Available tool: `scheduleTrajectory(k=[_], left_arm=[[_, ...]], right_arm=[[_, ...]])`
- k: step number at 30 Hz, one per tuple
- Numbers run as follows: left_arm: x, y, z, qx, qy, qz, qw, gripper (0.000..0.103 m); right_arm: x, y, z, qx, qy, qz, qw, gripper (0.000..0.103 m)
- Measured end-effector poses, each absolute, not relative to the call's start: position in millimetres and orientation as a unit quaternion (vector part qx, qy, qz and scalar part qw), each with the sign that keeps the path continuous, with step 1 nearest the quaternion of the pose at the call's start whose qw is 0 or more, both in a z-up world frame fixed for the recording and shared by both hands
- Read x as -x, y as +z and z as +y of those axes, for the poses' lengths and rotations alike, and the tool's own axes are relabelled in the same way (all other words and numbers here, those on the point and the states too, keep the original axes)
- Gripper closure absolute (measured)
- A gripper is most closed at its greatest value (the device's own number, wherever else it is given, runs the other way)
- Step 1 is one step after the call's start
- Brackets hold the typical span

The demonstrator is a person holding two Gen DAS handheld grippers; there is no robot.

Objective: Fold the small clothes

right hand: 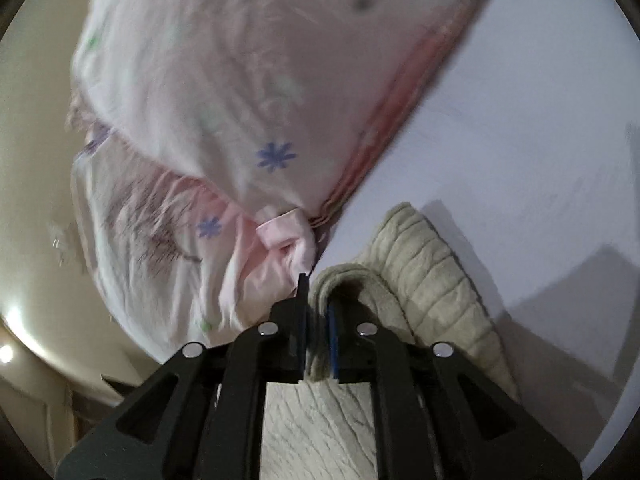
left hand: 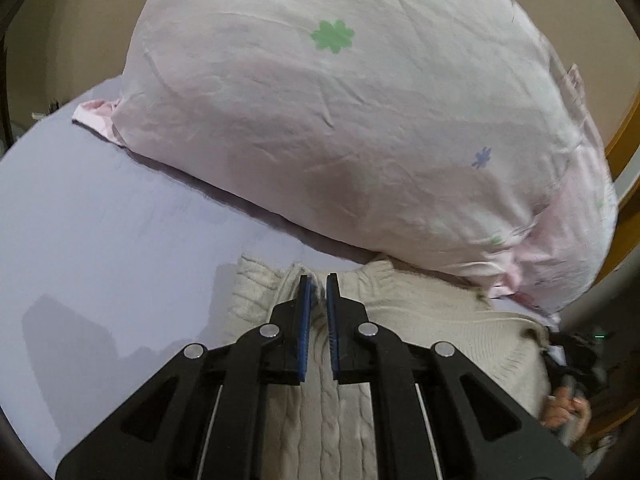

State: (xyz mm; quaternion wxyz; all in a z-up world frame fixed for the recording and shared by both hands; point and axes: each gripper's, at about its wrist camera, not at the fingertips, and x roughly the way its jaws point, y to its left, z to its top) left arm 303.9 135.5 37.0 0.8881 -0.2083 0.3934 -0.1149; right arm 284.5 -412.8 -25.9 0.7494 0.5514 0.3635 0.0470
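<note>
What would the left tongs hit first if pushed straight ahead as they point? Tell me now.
The left tongs already sit over the cream knit sweater. Going straight on, they would probably cross its ribbed edge, then meet the floral pillow lying just beyond on the lilac sheet. Depth is uncertain.

The right gripper (right hand: 316,308) is pinching a fold of the cream knitted sweater (right hand: 432,280), which is lying on the lilac bedsheet (right hand: 520,120) beside a floral pillow (right hand: 224,92).

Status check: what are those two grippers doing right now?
Left gripper nearly shut over cream sweater. Right gripper shut on sweater edge. Pillow close ahead.
</note>
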Motion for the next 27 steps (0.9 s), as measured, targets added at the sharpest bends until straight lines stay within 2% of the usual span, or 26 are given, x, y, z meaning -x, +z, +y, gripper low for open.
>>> scheduleTrajectory(k=[1,2,4,6,9,13,15,16,18,19,23,27], left_arm=[[-297.7,41.6,144.5,0.218,-0.119,0.389,0.887,0.090],[-289.1,47.2,150.3,0.223,-0.123,0.386,0.887,0.084],[-273.0,57.2,159.9,0.216,-0.130,0.376,0.891,0.046],[-262.5,60.4,161.8,0.194,-0.124,0.381,0.896,0.035],[-258.4,48.0,162.5,0.180,-0.125,0.421,0.880,0.035],[-257.1,20.0,154.1,0.165,-0.128,0.475,0.855,0.035],[-251.9,16.0,149.8,0.159,-0.131,0.467,0.860,0.035],[-250.9,14.8,147.6,0.162,-0.136,0.468,0.858,0.038],[-246.7,9.3,149.7,0.214,-0.144,0.463,0.848,0.059],[-246.8,5.7,151.6,0.240,-0.142,0.464,0.841,0.085],[-245.2,-1.6,157.4,0.343,-0.173,0.457,0.802,0.087],[-239.9,47.8,120.1,0.372,-0.245,0.409,0.796,0.088]], right_arm=[[-287.2,-25.8,-411.0,-0.555,0.045,0.366,0.746,0.088],[-288.5,-25.1,-410.6,-0.553,0.045,0.366,0.747,0.082],[-281.2,-16.0,-409.2,-0.536,0.049,0.359,0.763,0.060],[-273.3,0.2,-406.5,-0.506,0.036,0.343,0.791,0.002],[-250.2,20.2,-408.5,-0.467,-0.021,0.306,0.829,0.002],[-245.8,13.4,-412.8,-0.483,0.004,0.331,0.811,0.002],[-241.2,10.6,-414.5,-0.483,0.015,0.340,0.807,0.002],[-239.2,10.1,-414.2,-0.480,0.022,0.341,0.808,0.002],[-240.6,13.1,-410.5,-0.477,0.031,0.337,0.811,0.002],[-237.5,13.0,-411.3,-0.477,0.035,0.333,0.813,0.002],[-235.2,13.0,-415.2,-0.489,0.060,0.314,0.812,0.002],[-232.3,15.8,-422.7,-0.486,0.073,0.299,0.818,0.002]])
